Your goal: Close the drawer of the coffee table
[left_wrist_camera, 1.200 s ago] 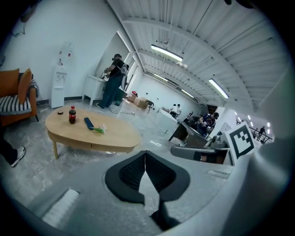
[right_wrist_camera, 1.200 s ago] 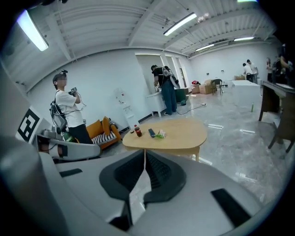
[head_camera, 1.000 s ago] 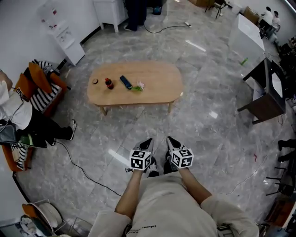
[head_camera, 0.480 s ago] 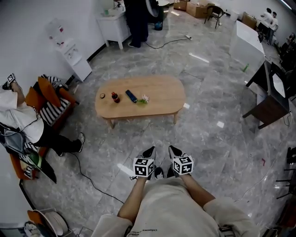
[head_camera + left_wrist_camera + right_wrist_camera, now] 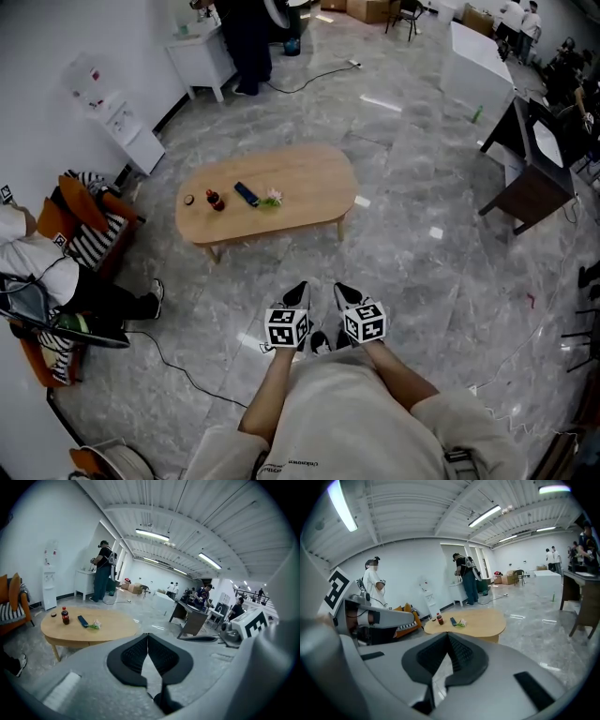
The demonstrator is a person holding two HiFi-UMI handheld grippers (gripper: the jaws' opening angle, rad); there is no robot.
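The marble floor [image 5: 422, 281] is carrying an oval wooden desk [image 5: 300, 178], standing well ahead of both grippers. The left gripper [image 5: 296, 292] and right gripper [image 5: 343, 292] are hovering side by side, fingers pressed together, gripping nothing. A small bottle [image 5: 215, 200] is standing on the desk.

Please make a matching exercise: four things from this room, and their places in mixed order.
Things:
1. small dark bottle with red label
2. flat dark blue rectangular object
3. white water dispenser
4. dark brown desk

Places:
A. against the white wall
B. head view's far right
C. near the oval light wooden coffee table's left end
D. near that table's middle

Pairs: 1-C, 2-D, 3-A, 4-B
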